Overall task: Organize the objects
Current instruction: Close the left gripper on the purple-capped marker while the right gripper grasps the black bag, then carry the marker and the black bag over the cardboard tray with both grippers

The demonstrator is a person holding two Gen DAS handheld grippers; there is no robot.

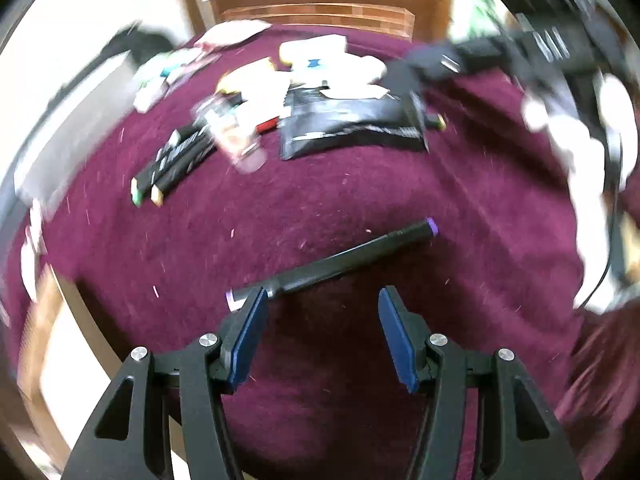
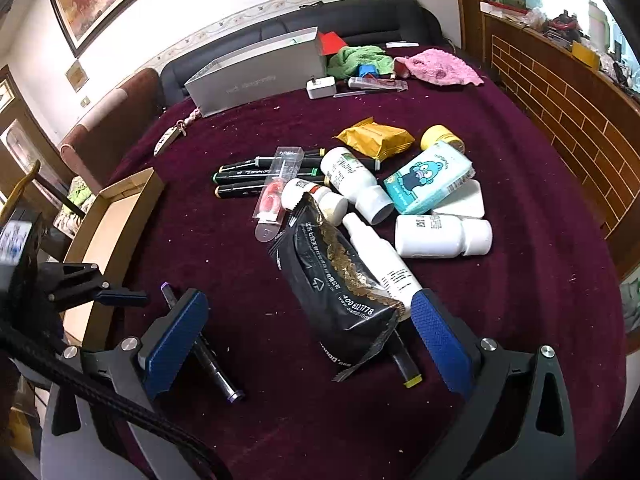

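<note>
A black marker with purple caps lies on the maroon cloth just beyond my left gripper, which is open; the left fingertip overlaps the marker's near end and neither pad presses on it. In the right wrist view the same marker lies partly behind the left finger. My right gripper stands wide open over a black pouch lying between its fingers, unpressed. A yellow-capped marker sticks out from under the pouch.
An open cardboard box sits at the table's left edge. Three markers, white bottles, a blue tissue pack and a yellow packet are piled mid-table. A grey box and cloths lie at the back.
</note>
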